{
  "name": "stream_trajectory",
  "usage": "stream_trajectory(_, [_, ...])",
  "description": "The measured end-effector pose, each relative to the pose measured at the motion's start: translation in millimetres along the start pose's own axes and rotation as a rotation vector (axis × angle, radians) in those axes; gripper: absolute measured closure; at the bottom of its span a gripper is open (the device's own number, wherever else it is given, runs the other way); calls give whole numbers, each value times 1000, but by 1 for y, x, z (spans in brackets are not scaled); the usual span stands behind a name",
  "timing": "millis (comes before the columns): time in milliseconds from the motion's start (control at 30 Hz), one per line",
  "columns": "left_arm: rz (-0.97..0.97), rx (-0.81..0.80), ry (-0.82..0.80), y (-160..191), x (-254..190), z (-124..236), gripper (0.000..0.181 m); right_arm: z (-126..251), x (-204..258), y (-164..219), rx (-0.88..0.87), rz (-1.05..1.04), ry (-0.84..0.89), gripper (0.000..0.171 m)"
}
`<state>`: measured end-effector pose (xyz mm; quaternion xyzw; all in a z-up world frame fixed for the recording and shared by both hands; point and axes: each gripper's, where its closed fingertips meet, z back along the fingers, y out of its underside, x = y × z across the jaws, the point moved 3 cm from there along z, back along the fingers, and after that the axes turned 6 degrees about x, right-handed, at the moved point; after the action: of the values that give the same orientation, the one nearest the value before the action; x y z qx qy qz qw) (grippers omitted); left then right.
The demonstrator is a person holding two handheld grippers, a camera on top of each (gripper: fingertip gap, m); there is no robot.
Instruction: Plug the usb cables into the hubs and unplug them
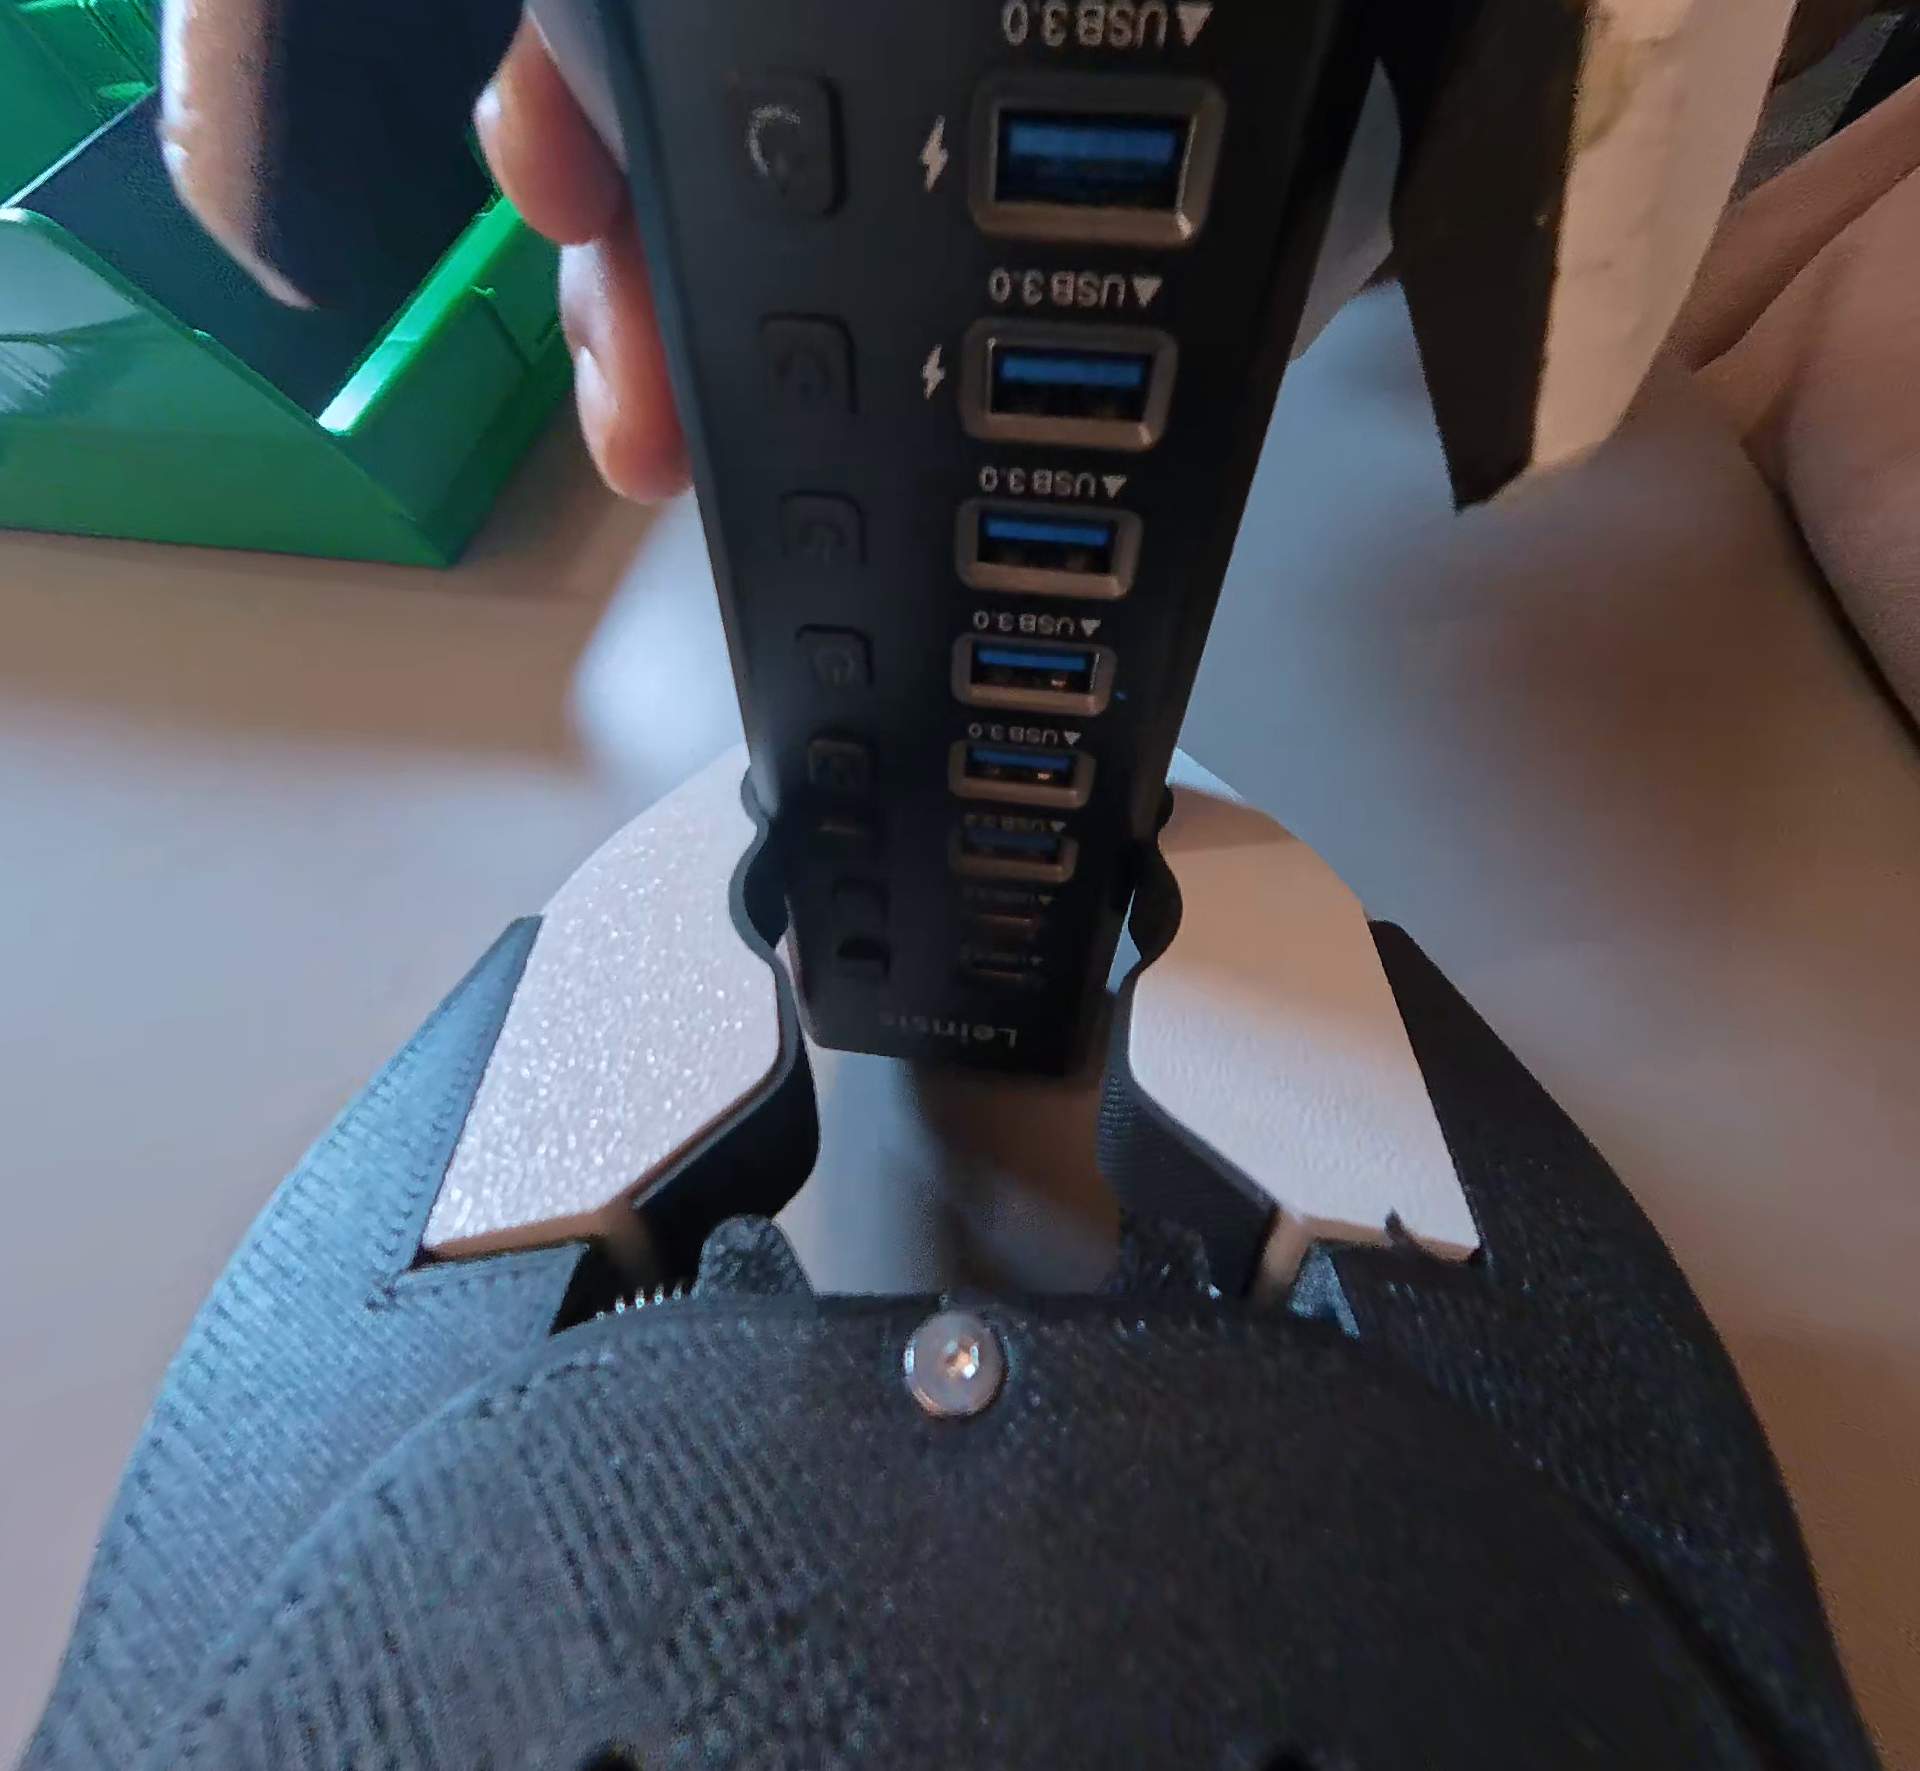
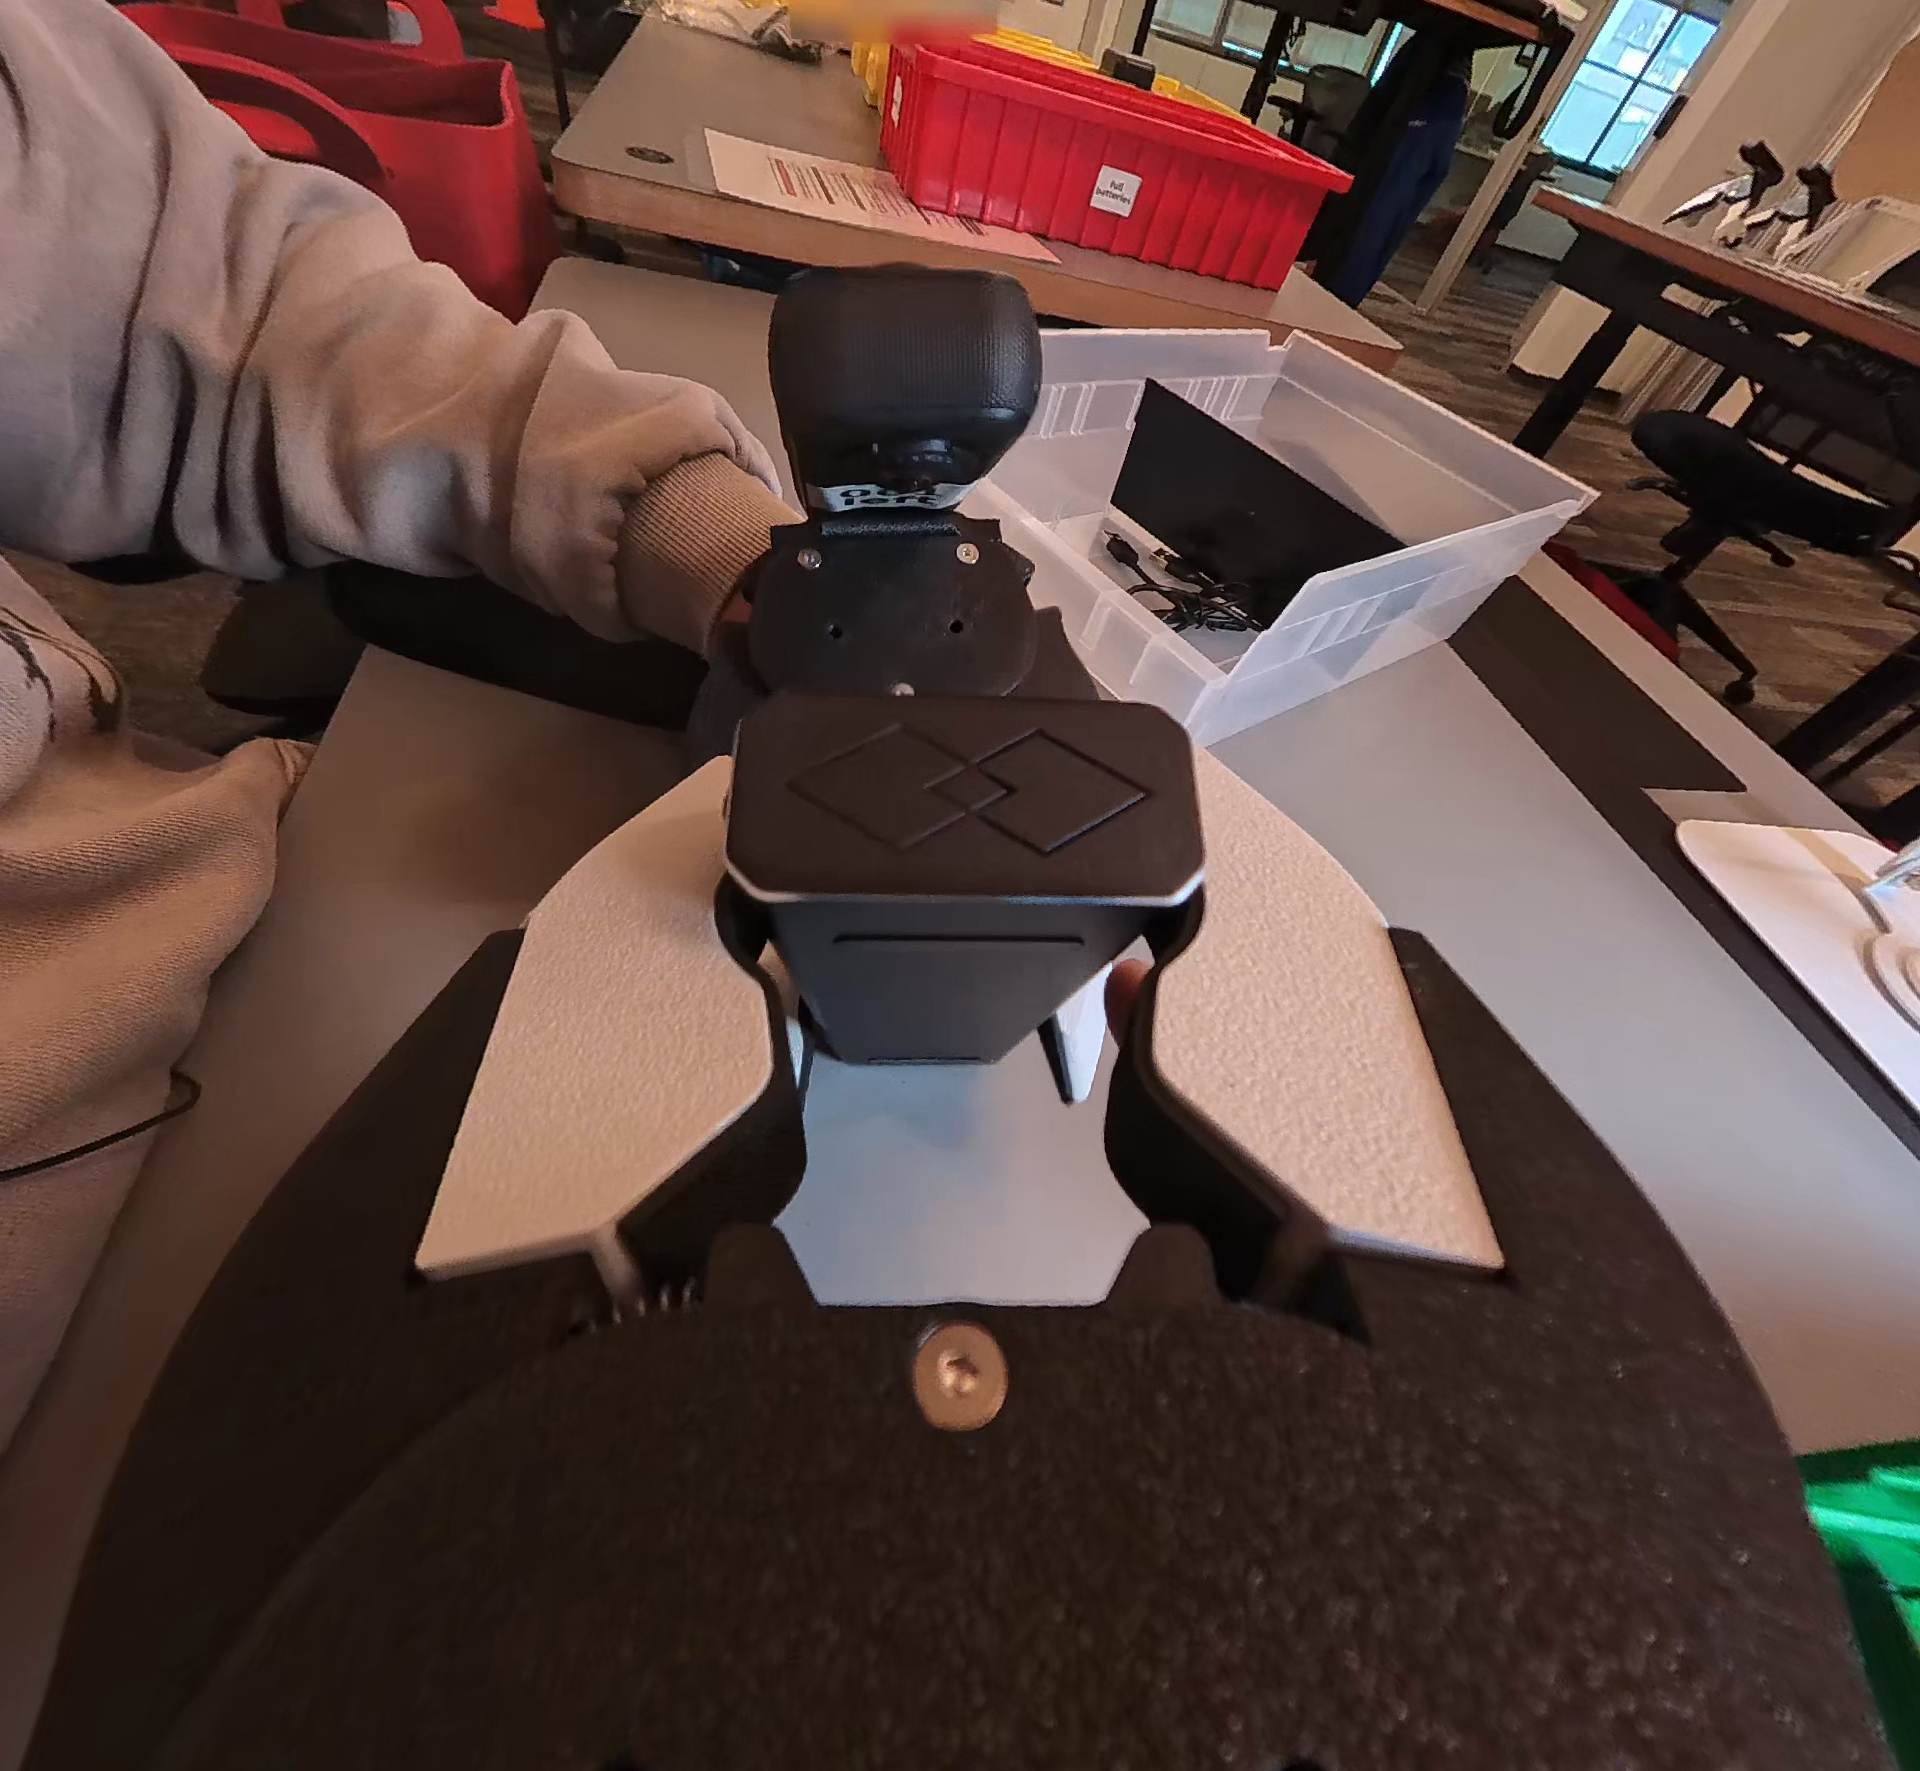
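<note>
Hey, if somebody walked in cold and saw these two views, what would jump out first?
The long black USB hub, with its row of blue ports, fills the left wrist view, its near end clamped in the left gripper. In the right wrist view, the right gripper pinches its other end. A red bin sits on a table behind.

Both views are wide-angle, bending straight lines outward toward the edges. In the left wrist view the light is dim and warm; the black hub (image 1: 997,433) fills the centre, sharp at mid-length but soft and blurred at the top of the frame, and it casts a broad soft shadow on the counter (image 1: 260,786). The right wrist view is brighter, daylight entering through the windows (image 2: 1621,59) at upper right, where they glare pale. Its lower edge is dark and soft.
</note>
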<state>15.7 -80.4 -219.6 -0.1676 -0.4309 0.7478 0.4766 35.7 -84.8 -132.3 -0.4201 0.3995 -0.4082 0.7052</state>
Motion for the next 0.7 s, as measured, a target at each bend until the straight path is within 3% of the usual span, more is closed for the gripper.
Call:
stream_trajectory(433, [-40,-68,-30,-18,-1,14,116,-10,5,16,49,-15,-11,99])
stream_trajectory(700, [-60,49,-73,-10,0,15,116,-20,4,31,23,-9,31,101])
